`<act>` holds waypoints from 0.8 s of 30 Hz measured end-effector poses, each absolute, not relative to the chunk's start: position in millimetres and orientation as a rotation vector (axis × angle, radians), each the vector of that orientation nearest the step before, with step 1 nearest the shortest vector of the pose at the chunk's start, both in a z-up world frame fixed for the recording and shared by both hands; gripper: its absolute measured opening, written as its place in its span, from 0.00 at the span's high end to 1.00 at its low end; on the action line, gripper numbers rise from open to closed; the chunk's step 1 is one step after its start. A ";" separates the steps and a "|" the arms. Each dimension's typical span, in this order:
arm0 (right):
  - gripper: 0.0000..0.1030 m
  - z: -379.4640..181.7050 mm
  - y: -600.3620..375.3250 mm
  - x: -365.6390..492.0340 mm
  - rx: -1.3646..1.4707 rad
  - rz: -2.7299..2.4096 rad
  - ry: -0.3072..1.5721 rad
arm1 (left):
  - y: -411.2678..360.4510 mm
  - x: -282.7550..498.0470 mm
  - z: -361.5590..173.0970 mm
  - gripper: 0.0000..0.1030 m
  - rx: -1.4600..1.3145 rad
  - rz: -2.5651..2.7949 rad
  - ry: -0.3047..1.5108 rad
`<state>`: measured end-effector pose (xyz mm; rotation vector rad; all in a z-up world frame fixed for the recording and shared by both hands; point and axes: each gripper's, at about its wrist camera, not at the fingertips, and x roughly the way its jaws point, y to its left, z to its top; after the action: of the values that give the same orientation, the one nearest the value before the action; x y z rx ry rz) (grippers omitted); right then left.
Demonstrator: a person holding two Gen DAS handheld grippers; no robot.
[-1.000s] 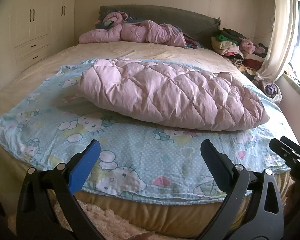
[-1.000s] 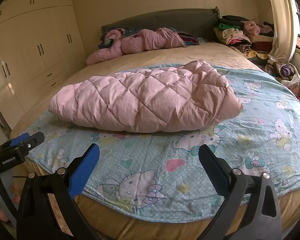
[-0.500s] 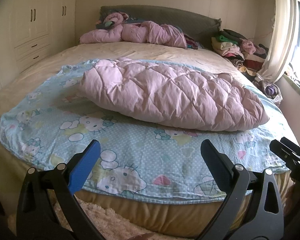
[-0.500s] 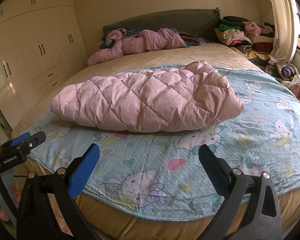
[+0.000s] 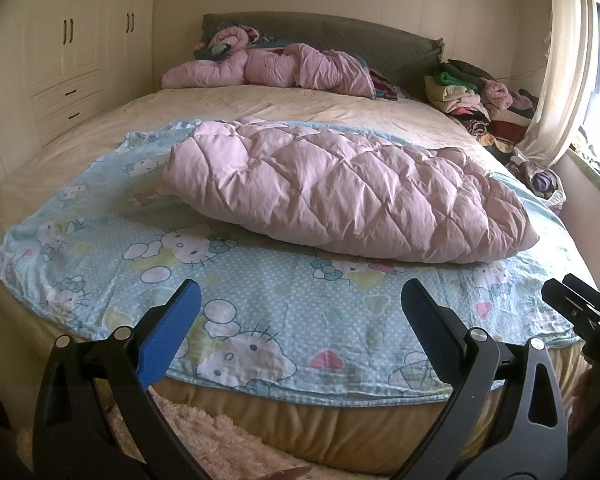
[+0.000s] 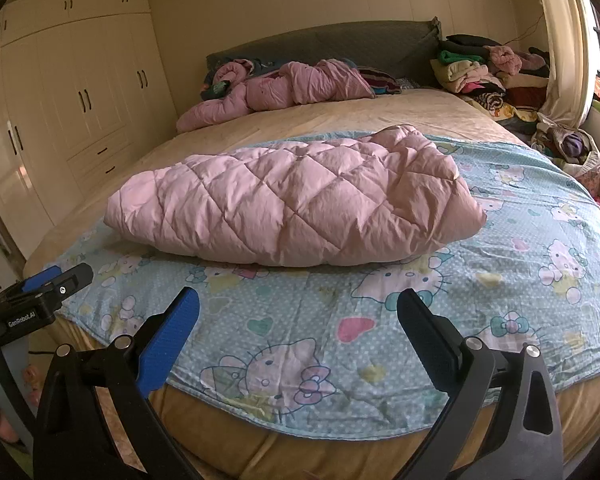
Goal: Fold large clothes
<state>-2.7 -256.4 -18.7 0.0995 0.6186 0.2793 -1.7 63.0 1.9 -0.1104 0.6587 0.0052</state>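
A pink quilted padded garment (image 5: 352,196) lies folded into a long bundle on a light blue cartoon-print sheet (image 5: 260,304) spread over the bed; it also shows in the right wrist view (image 6: 296,204), on the sheet (image 6: 520,272). My left gripper (image 5: 300,308) is open and empty, held above the sheet's near edge, well short of the garment. My right gripper (image 6: 298,312) is open and empty too, at the foot of the bed. The right gripper's tip shows at the right edge of the left wrist view (image 5: 580,312); the left gripper shows at the left of the right wrist view (image 6: 40,300).
A crumpled pink jacket (image 5: 284,70) lies by the grey headboard (image 6: 340,44). Piles of clothes (image 5: 480,100) stand at the far right near a curtain (image 5: 560,60). Cream wardrobes (image 6: 60,100) line the left wall. A fluffy rug (image 5: 220,448) lies on the floor below.
Both grippers have drawn back and risen very slightly from the bed. The garment and sheet have not moved, and both grippers stay open.
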 end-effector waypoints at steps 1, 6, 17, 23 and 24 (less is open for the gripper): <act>0.04 -18.6 -256.1 -2.7 0.098 0.280 0.619 | 62.9 -1.9 1.9 0.09 -0.110 0.006 0.658; 0.04 -17.9 -255.5 -3.6 0.100 0.282 0.620 | 62.8 -2.1 1.9 0.09 -0.111 0.007 0.658; 0.04 -17.6 -254.9 -3.9 0.101 0.281 0.620 | 62.6 -2.3 1.8 0.09 -0.110 0.008 0.657; 0.04 -17.6 -255.2 -4.4 0.099 0.278 0.616 | 62.2 -2.3 1.9 0.09 -0.111 0.007 0.657; 0.04 -17.5 -255.4 -4.7 0.101 0.279 0.616 | 62.1 -2.3 1.9 0.09 -0.110 0.007 0.658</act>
<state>-4.7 -255.4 -17.5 0.1008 0.6159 0.2785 -2.3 62.1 1.9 -0.1100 0.6577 0.0073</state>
